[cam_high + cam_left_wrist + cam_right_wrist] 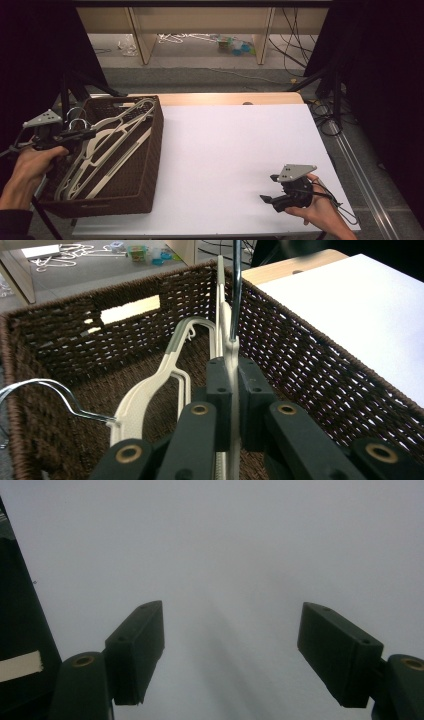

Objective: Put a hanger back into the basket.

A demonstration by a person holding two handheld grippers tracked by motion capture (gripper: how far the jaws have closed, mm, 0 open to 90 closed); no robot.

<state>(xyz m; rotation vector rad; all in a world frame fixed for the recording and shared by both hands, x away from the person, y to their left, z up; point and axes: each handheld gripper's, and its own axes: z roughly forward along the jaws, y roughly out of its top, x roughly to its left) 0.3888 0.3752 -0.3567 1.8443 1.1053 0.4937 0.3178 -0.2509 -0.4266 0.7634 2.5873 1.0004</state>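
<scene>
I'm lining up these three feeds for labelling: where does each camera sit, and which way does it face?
High view: above the person's side, facing forward and down on the white table; forearms, both hand-held grippers.
Left gripper view: rides the left hand-held gripper, facing into the dark brown woven basket; jaws shut on a cream plastic hanger.
Right gripper view: rides the right hand-held gripper, facing the table; jaws open.
Shared: basket, hangers, table.

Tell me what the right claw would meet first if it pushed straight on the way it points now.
Probably nothing soon: the right claw stands open and points left across the bare white tabletop. The right gripper view shows plain white ahead. If it held that line, the wicker basket looks first, though depth is unclear.
</scene>
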